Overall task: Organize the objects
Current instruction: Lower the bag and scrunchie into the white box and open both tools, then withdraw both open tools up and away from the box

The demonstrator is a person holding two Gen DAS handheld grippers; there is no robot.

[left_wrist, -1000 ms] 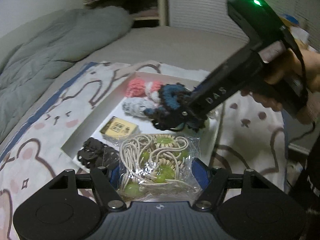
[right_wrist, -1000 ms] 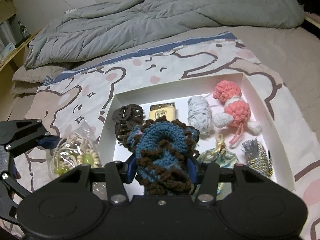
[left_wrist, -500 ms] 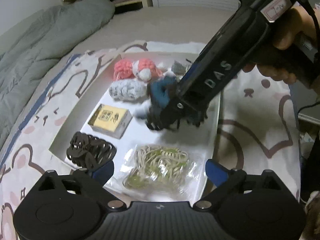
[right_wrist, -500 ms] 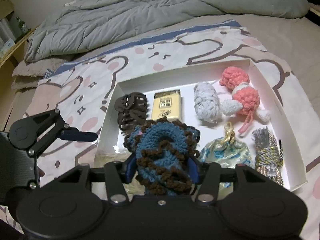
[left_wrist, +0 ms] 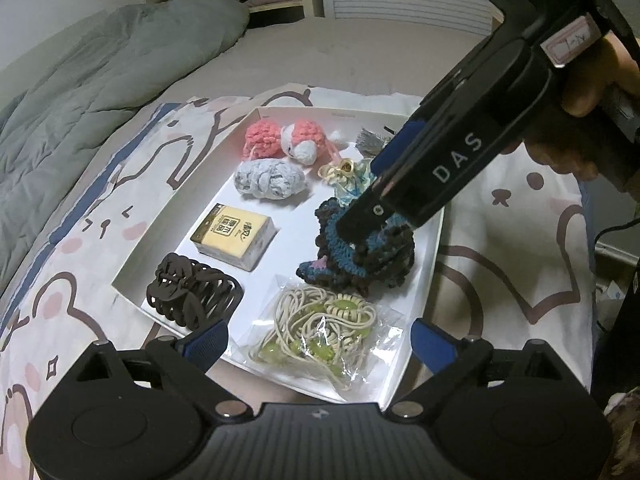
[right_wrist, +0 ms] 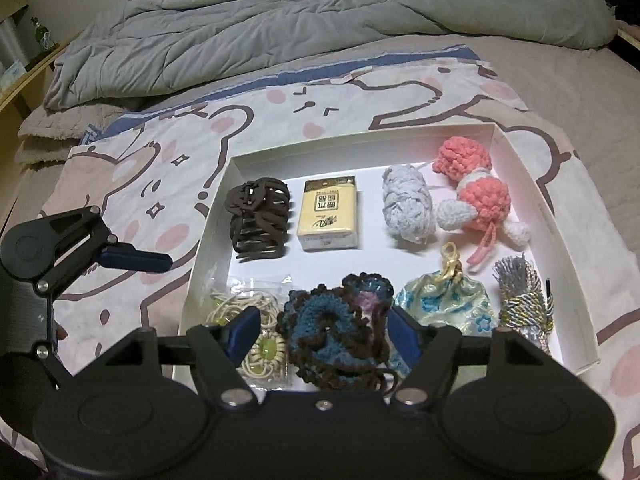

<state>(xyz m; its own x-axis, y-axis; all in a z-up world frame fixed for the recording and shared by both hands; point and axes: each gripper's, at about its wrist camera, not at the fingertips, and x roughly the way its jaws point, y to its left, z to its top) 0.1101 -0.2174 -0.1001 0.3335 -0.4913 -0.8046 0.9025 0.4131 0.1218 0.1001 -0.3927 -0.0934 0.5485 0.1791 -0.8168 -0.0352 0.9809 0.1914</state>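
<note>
Crocheted scrunchie (left_wrist: 362, 254), blue with brown edging, lies in the white tray (left_wrist: 434, 248) under the right gripper (left_wrist: 364, 236), whose jaws have just been opening. Left gripper (left_wrist: 320, 344) hangs wide open and empty over the tray's near edge, the bag of hair ties (left_wrist: 320, 330) lying between its fingers.

Right wrist view: scrunchie (right_wrist: 336, 332) sits loose between the parted fingers (right_wrist: 242, 330), pads not pressing. Count in tray (right_wrist: 556, 216): one hair claw (right_wrist: 258, 218), one tissue pack (right_wrist: 329, 214), one grey yarn bundle (right_wrist: 407, 204), one pink crochet toy (right_wrist: 476, 188), one brocade pouch (right_wrist: 444, 304), one tassel (right_wrist: 524, 304), one tie bag (right_wrist: 256, 320).
</note>
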